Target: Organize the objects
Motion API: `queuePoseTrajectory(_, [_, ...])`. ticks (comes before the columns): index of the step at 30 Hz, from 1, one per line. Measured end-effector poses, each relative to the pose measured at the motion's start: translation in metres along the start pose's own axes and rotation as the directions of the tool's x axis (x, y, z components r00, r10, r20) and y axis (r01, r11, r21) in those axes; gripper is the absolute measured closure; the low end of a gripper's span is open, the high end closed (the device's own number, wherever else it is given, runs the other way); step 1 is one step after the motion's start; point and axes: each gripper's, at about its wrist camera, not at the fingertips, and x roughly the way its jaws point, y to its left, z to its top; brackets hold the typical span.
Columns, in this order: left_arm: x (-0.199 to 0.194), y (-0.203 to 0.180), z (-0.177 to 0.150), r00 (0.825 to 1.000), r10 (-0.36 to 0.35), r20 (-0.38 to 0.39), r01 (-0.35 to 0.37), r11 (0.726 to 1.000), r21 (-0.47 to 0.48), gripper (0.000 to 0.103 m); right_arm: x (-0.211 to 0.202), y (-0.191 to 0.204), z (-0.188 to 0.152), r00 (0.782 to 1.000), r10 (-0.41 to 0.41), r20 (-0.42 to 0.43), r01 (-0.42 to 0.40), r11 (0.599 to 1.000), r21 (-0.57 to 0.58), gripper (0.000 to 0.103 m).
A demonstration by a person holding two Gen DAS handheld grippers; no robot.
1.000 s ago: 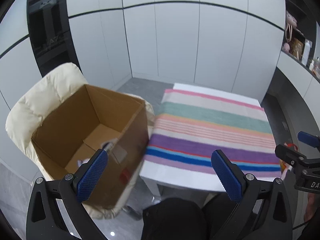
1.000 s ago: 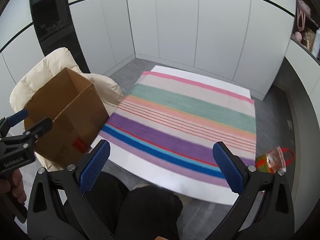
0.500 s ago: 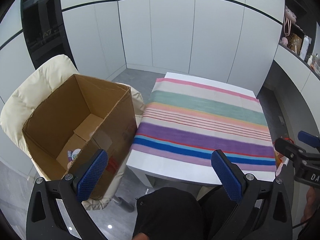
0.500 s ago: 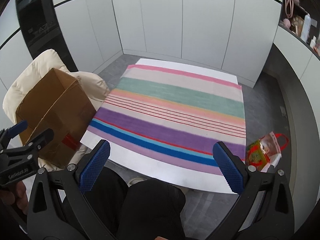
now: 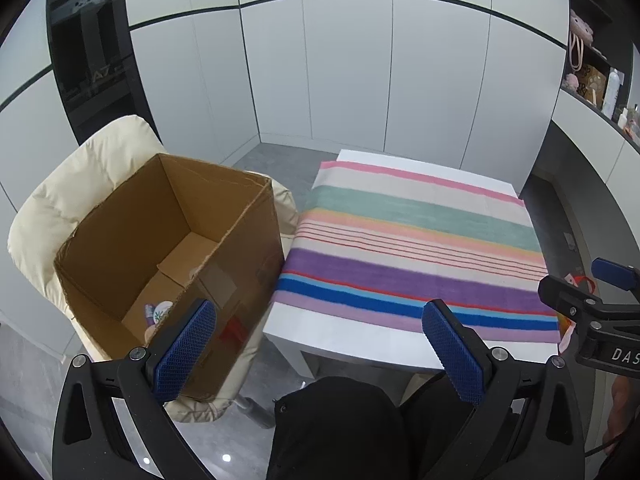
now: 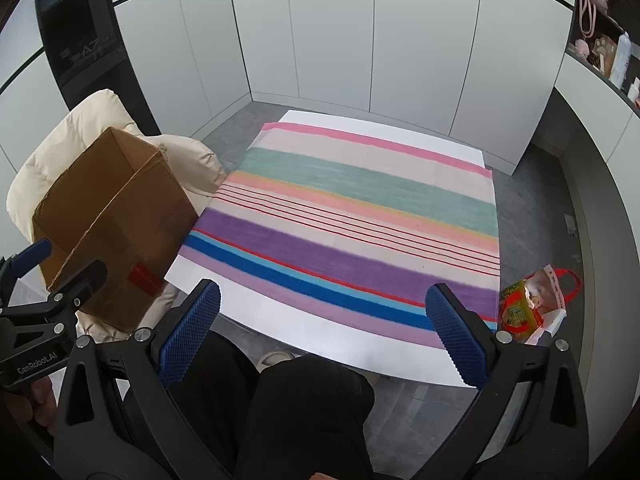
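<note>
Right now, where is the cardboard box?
The cardboard box sits open on the cream padded chair, left of the table with the striped cloth; in the right wrist view it appears at the left edge.

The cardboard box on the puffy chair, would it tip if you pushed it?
Probably. The cardboard box already leans on the soft cream chair, an unsteady base. It looks nearly empty, with only a few small items inside, so likely light.

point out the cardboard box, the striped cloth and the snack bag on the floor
cardboard box point(image 5: 132, 236), left wrist view, inside wall
striped cloth point(image 6: 360, 216), right wrist view, middle stripes
snack bag point(image 6: 524, 312), right wrist view, front panel
</note>
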Motion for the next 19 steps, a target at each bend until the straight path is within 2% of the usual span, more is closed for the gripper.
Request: queuePoseTrajectory(19, [0.001,0.011,-0.002,1.0,0.001,-0.009,-0.001,1.0,-0.01,0.0,0.003,0.015,0.005,1.0,0.005,0.009,-0.005,0.999,-0.037,0.0])
